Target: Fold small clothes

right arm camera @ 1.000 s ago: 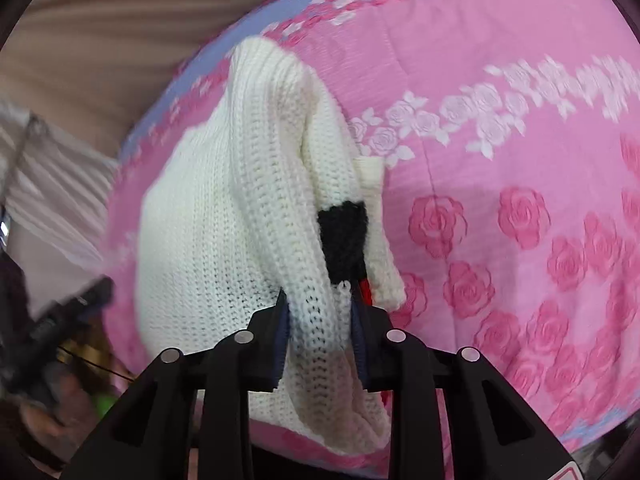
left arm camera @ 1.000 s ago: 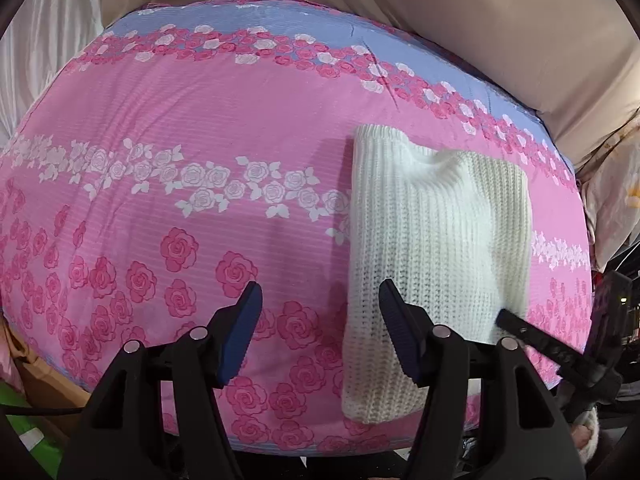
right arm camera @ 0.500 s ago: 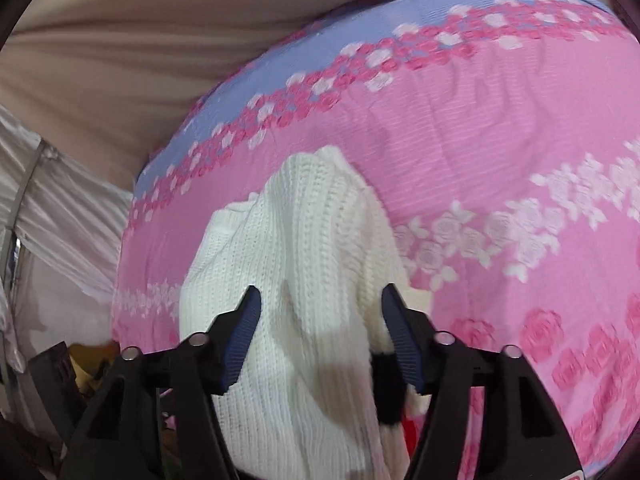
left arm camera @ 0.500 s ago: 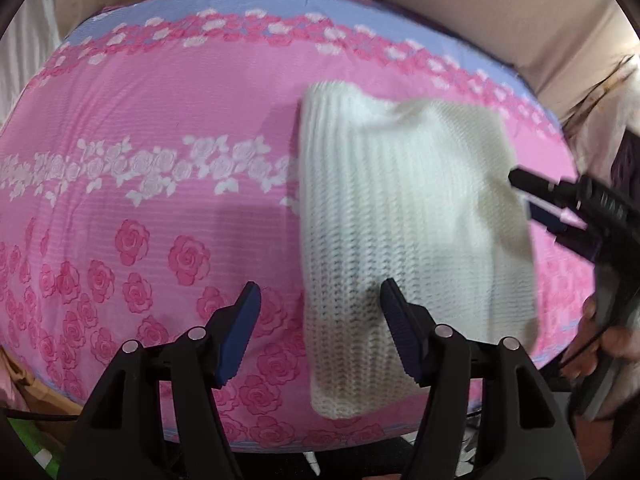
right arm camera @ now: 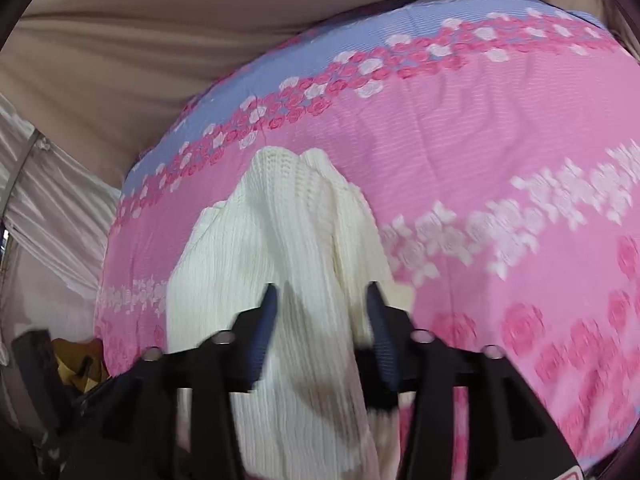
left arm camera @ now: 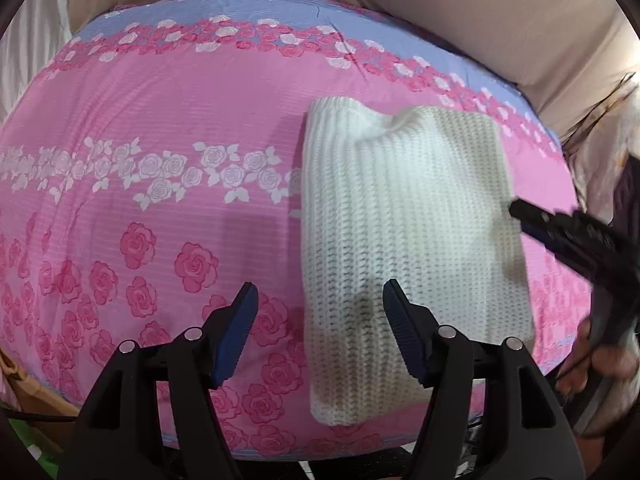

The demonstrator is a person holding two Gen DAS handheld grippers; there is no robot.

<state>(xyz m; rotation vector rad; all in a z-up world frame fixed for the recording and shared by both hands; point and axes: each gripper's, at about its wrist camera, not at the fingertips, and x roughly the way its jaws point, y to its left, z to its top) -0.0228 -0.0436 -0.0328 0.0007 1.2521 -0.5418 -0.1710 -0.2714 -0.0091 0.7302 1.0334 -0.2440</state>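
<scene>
jaws opening, both pairs over the folded white sweater (left arm camera: pixel 404 216).

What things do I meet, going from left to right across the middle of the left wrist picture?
Pink rose-print bedsheet → white knitted sweater → right claw, coming in from the right edge with its tips over the sweater's right border.

We saw a wide bare stretch of the pink rose-print bedcover (left arm camera: pixel 152 152) across the left and middle of the left wrist frame, open to a gripper. The folded white knit sweater (left arm camera: pixel 404 216) filled the right of centre. The right gripper (left arm camera: pixel 532 218) crowded the right edge there. Beige drapery (right arm camera: pixel 132 52) closed off the top of both frames.
</scene>
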